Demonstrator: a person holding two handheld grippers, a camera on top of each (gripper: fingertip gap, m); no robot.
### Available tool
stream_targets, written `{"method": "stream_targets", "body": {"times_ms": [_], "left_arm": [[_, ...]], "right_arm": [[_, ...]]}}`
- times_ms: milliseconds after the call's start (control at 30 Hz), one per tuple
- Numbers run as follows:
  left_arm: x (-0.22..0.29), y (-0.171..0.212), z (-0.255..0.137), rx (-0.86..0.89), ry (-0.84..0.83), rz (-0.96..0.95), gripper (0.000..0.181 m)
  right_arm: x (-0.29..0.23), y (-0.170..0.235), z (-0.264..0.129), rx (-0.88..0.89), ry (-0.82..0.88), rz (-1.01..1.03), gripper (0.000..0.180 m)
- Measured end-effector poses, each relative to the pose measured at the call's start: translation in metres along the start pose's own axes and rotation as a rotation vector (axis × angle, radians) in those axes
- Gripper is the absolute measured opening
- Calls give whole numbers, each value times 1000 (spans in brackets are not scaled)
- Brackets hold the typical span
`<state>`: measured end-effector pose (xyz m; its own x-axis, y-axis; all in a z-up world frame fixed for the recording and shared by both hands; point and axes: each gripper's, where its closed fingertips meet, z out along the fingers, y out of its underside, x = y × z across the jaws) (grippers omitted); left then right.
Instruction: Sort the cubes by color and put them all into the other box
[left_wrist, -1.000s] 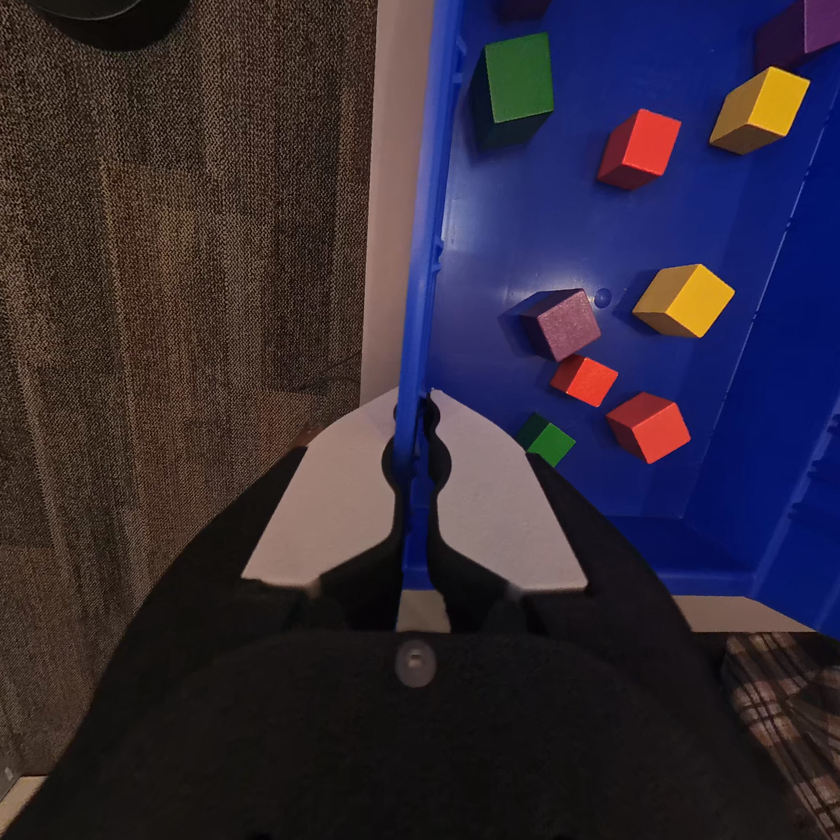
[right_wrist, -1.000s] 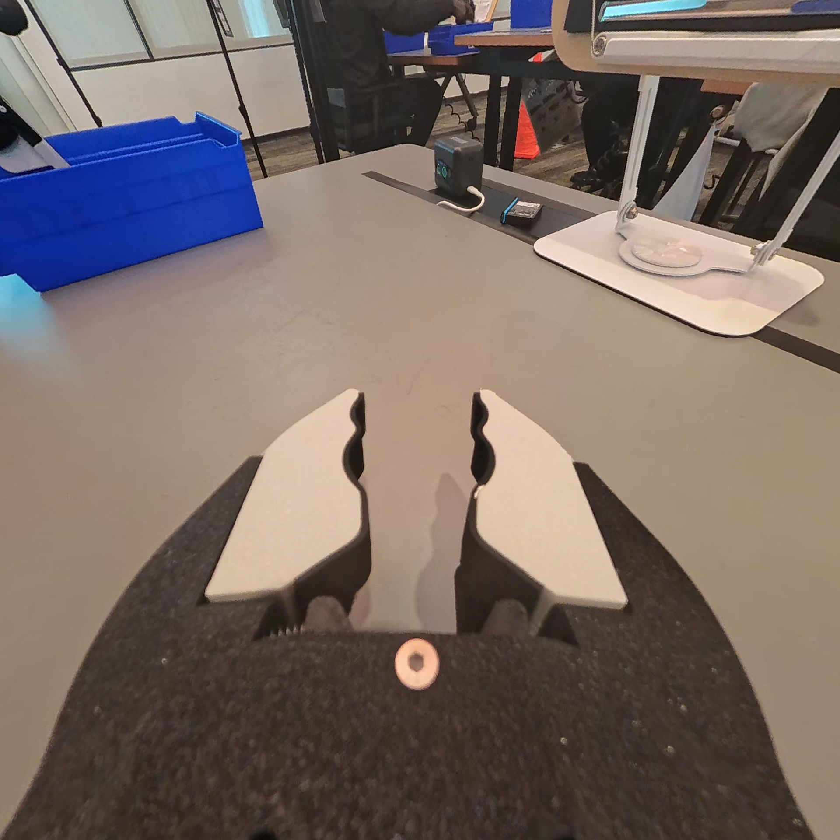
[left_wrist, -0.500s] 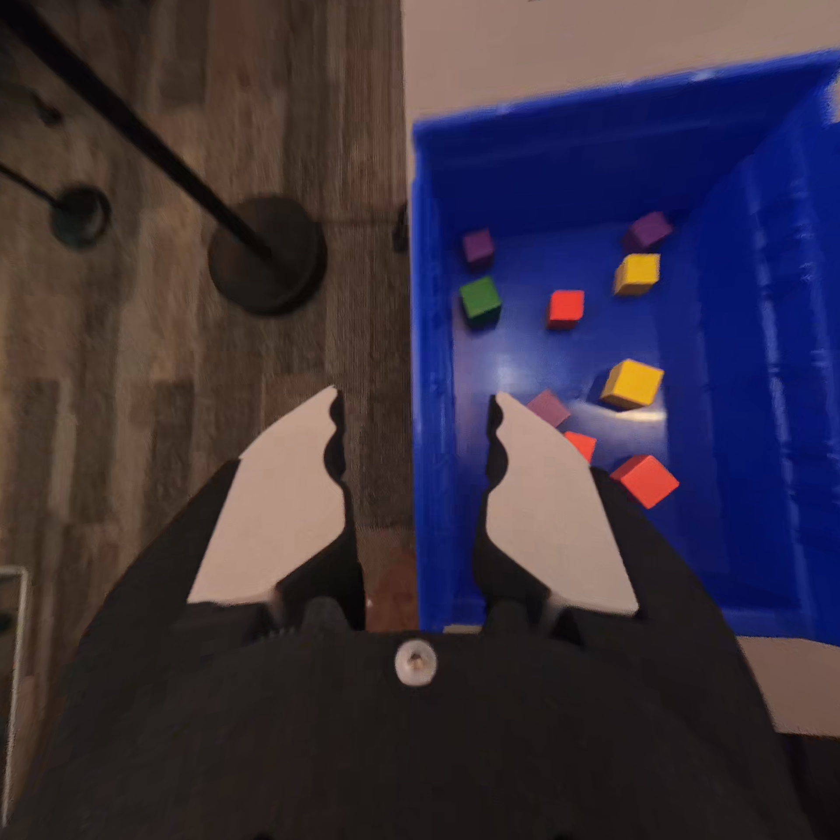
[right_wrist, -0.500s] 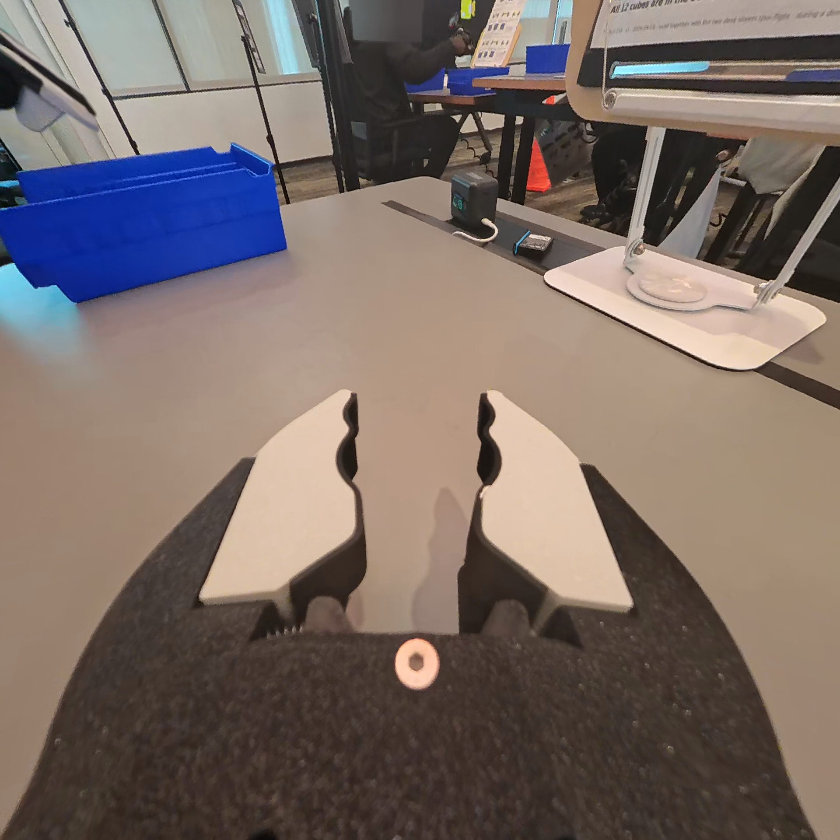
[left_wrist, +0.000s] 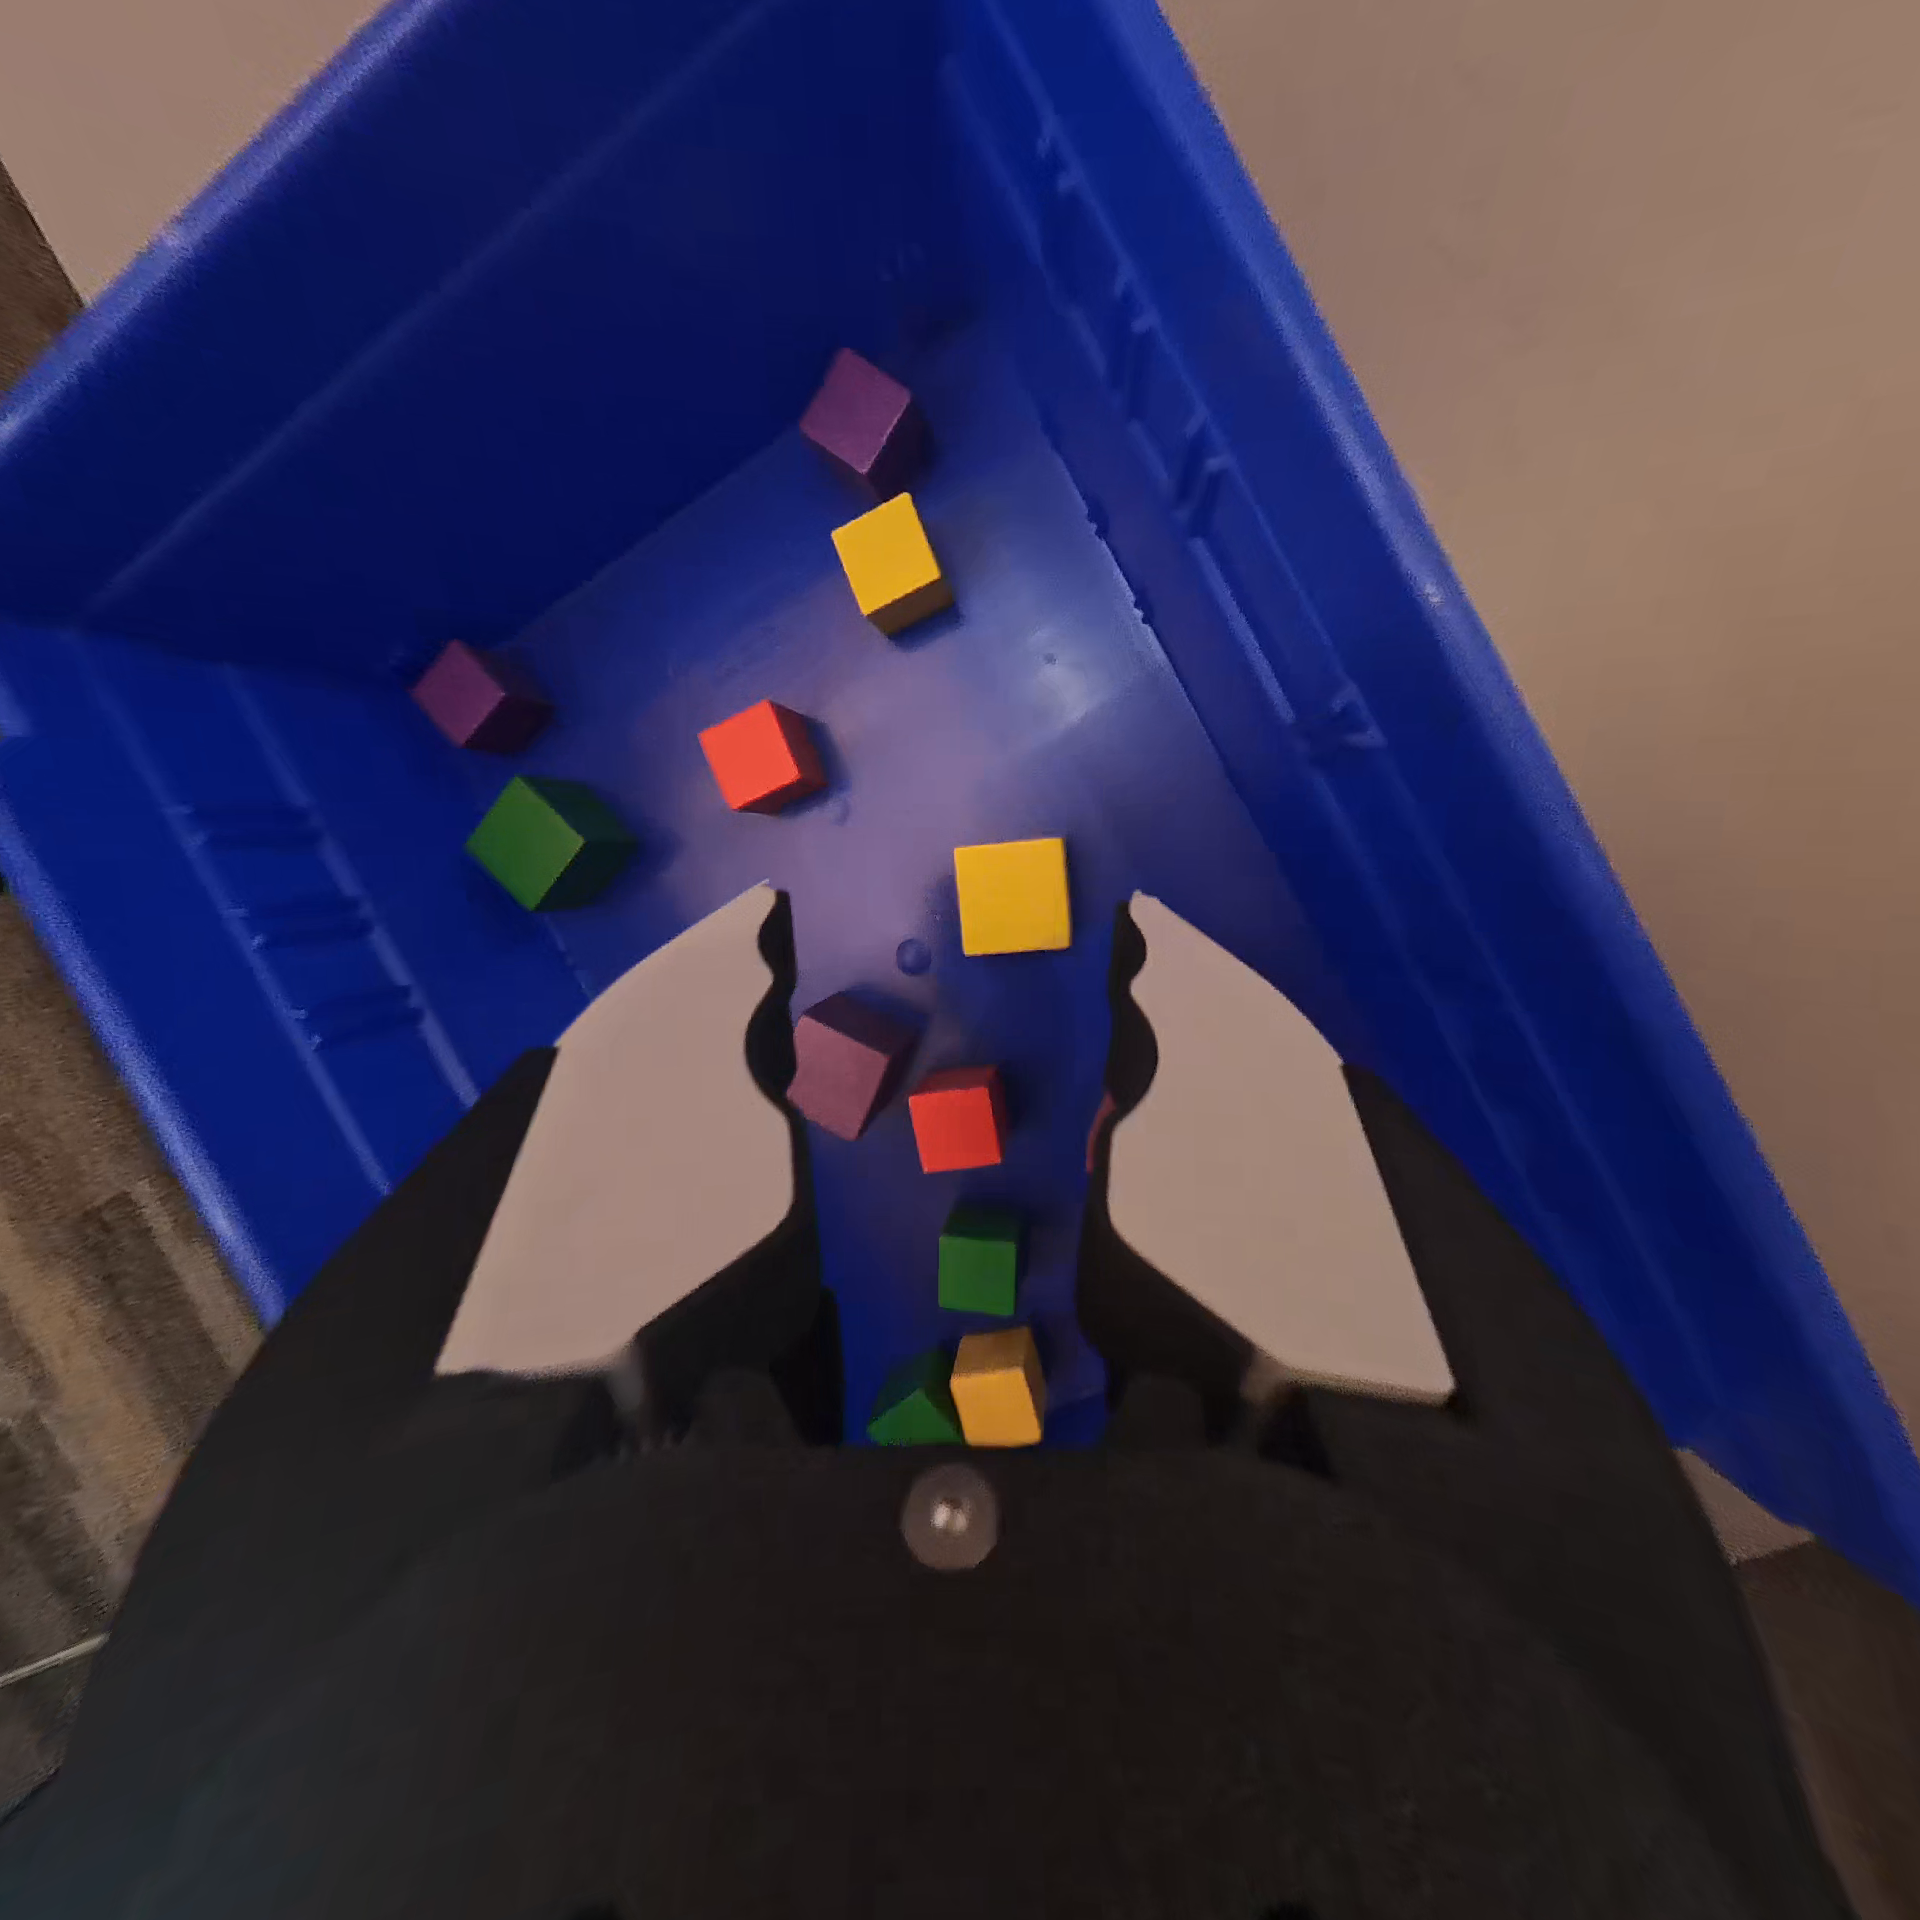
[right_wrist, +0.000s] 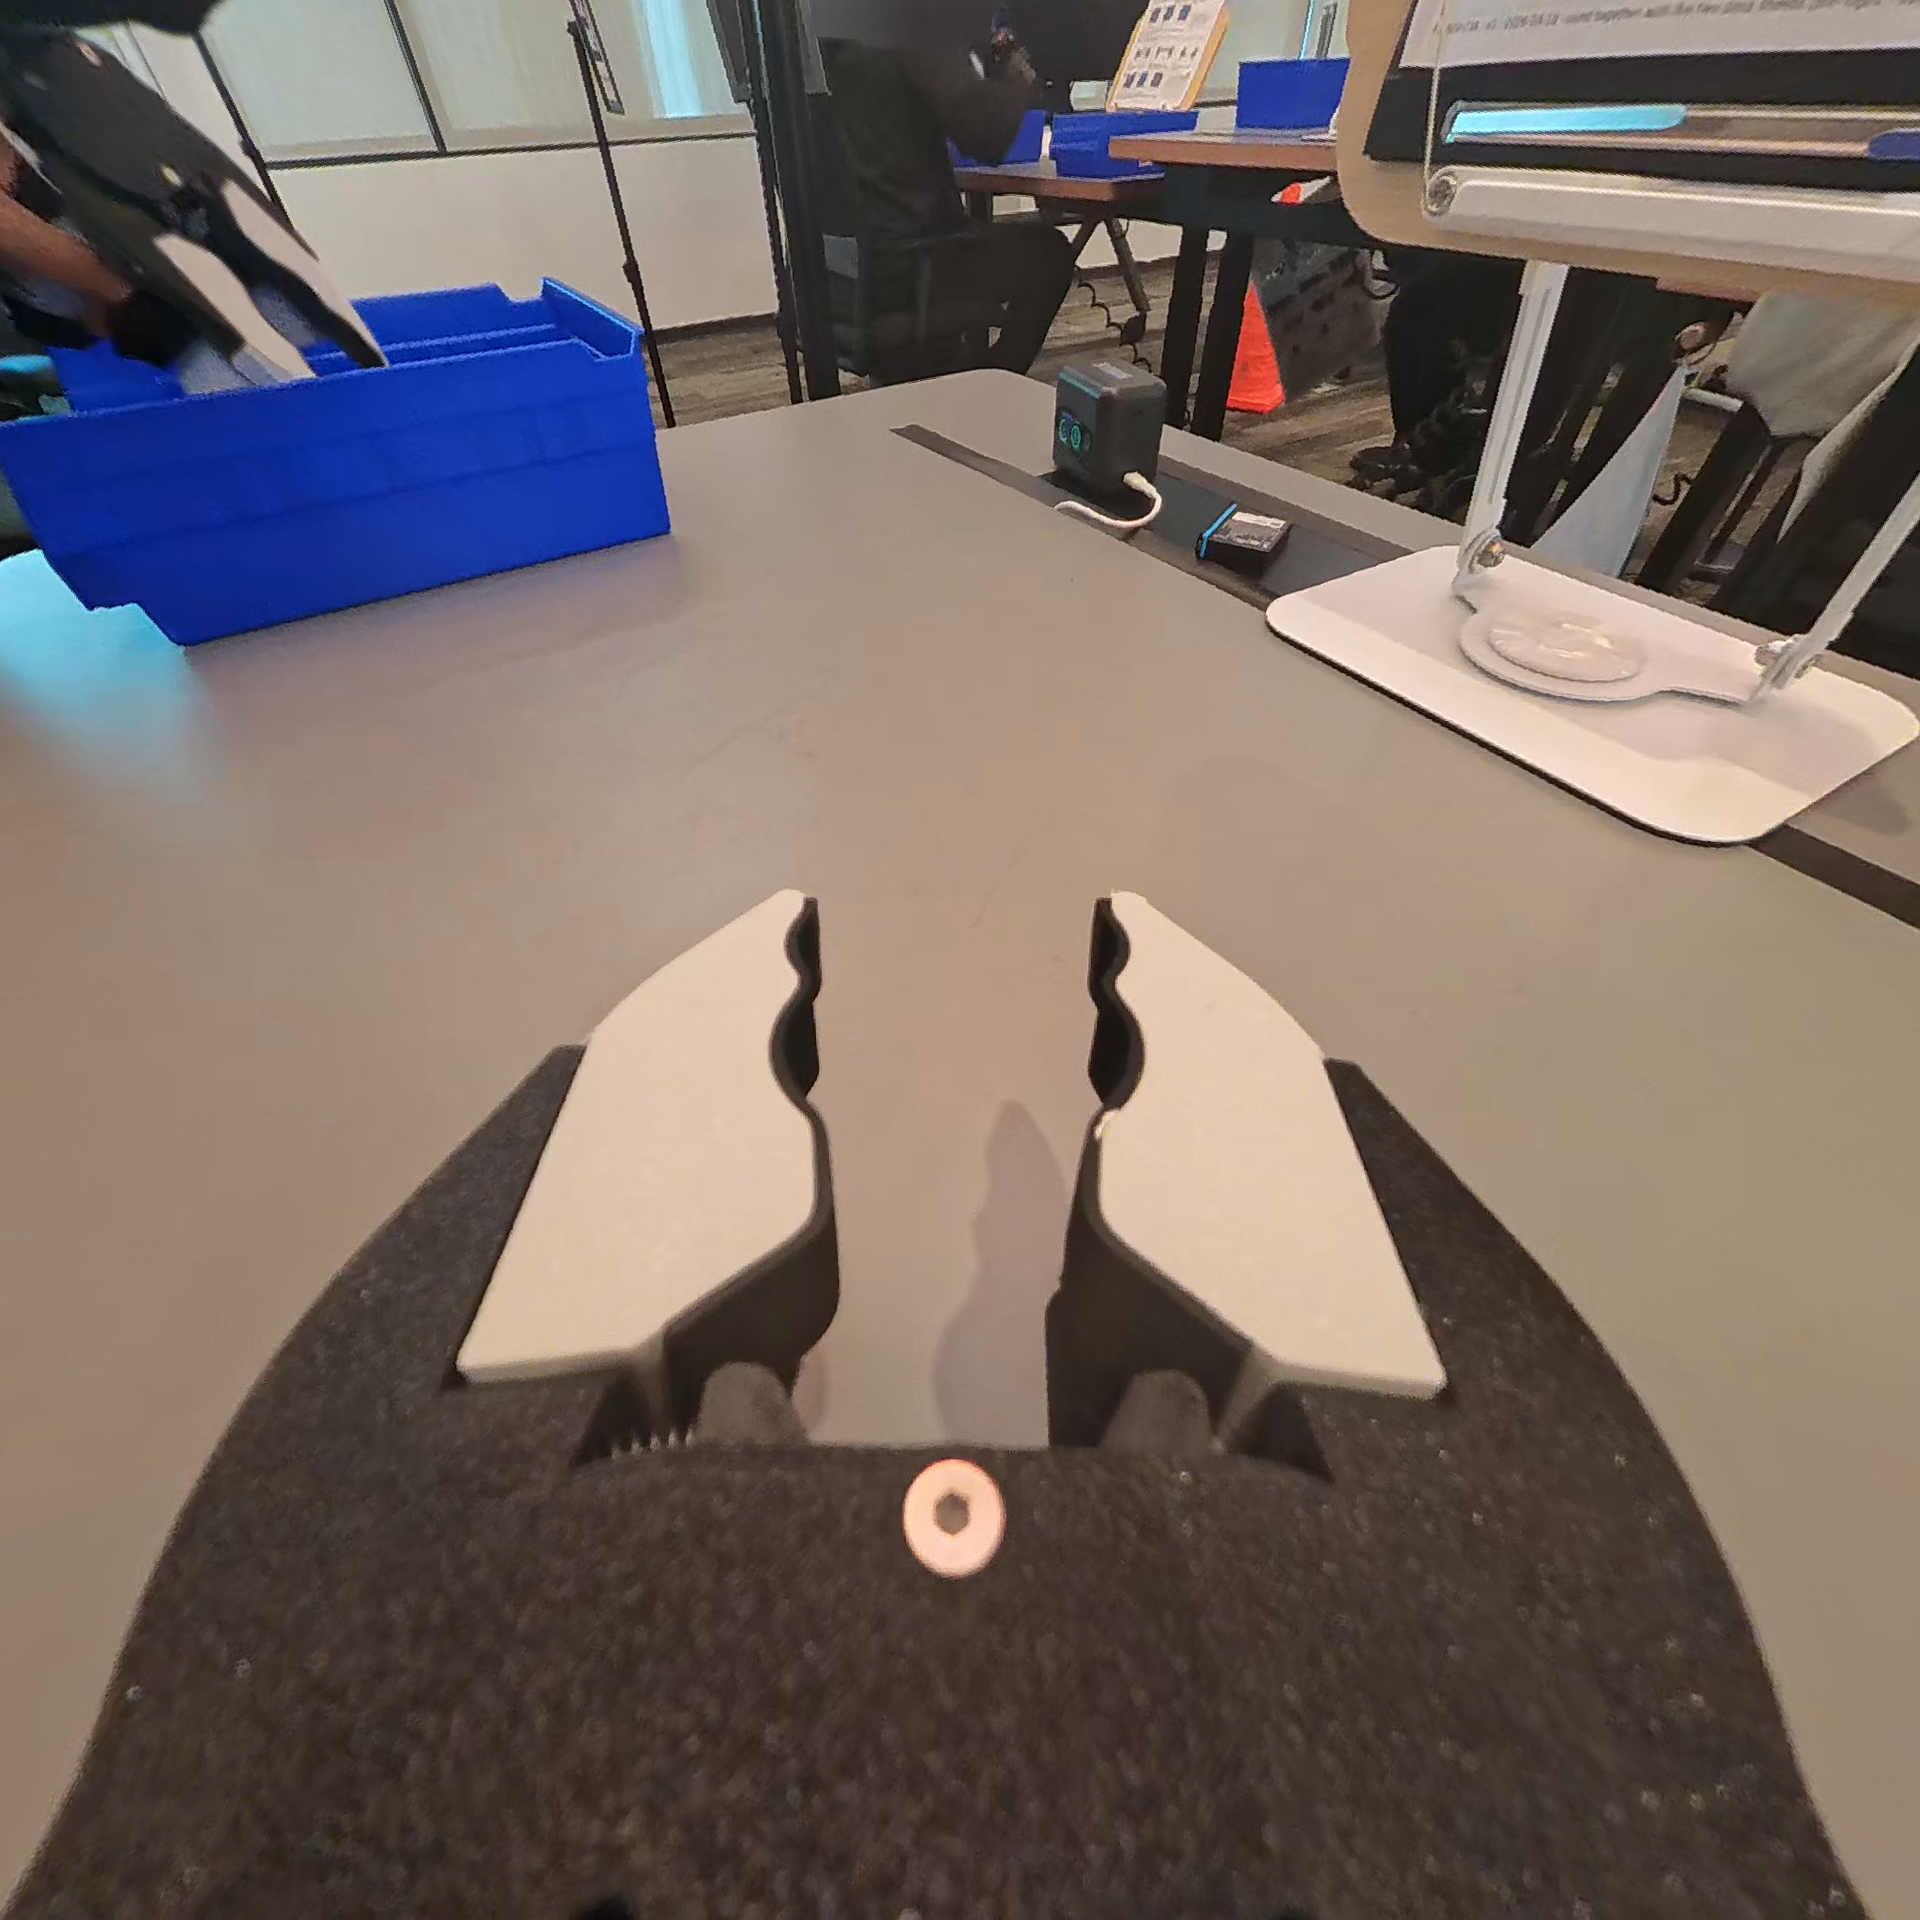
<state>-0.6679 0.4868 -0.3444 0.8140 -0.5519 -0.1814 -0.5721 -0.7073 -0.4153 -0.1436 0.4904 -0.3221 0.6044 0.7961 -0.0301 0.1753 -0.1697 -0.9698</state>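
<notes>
Dim, motion-blurred left view; bright, sharper right view.

Blue box; red, yellow, green, purple cubes.

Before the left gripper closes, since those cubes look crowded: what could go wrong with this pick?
The purple cube and red cube sit almost touching between the open left gripper fingers, so closing could catch both or knock one aside. The purple one lies skewed and may twist. The blue box wall is near the right finger.
</notes>
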Motion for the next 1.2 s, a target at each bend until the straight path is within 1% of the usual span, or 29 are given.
{"method": "stream_targets", "body": {"times_ms": [167, 367, 467, 600, 700, 767, 833, 933, 1000, 1067, 1133, 1200], "left_arm": [[2, 9, 23, -11, 29, 2, 57], [4, 19, 40, -47, 50, -31, 57], [4, 25, 48, -92, 48, -44, 52], [8, 26, 53, -107, 79, -51, 29], [-2, 18, 43, -62, 36, -35, 29], [-14, 5, 24, 6, -15, -45, 29], [-21, -17, -7, 120, -58, -36, 28], [-2, -67, -63, 337, -70, 32, 28], [36, -106, -94, 477, -30, 110, 28], [88, -141, -116, 595, 40, 193, 28], [149, -171, -127, 702, 174, 253, 28], [206, -194, -125, 781, 319, 307, 28]], "right_arm": [[1, 1, 0, -3, -1, 3, 49], [1, 4, 2, -16, -5, 5, 49], [1, 5, 2, -21, -5, 6, 49], [1, 6, 2, -20, -6, 9, 49], [1, 7, 2, -22, -8, 11, 48], [1, 7, 1, -23, -6, 10, 48], [1, 6, 0, -19, -6, 11, 48], [-1, 1, -2, -1, -18, 14, 48], [-5, -3, -2, 17, -35, 21, 49], [-10, -8, -2, 39, -64, 30, 50], [-21, -18, -6, 72, -107, 25, 51], [-35, -31, -13, 93, -159, -8, 54]]}}
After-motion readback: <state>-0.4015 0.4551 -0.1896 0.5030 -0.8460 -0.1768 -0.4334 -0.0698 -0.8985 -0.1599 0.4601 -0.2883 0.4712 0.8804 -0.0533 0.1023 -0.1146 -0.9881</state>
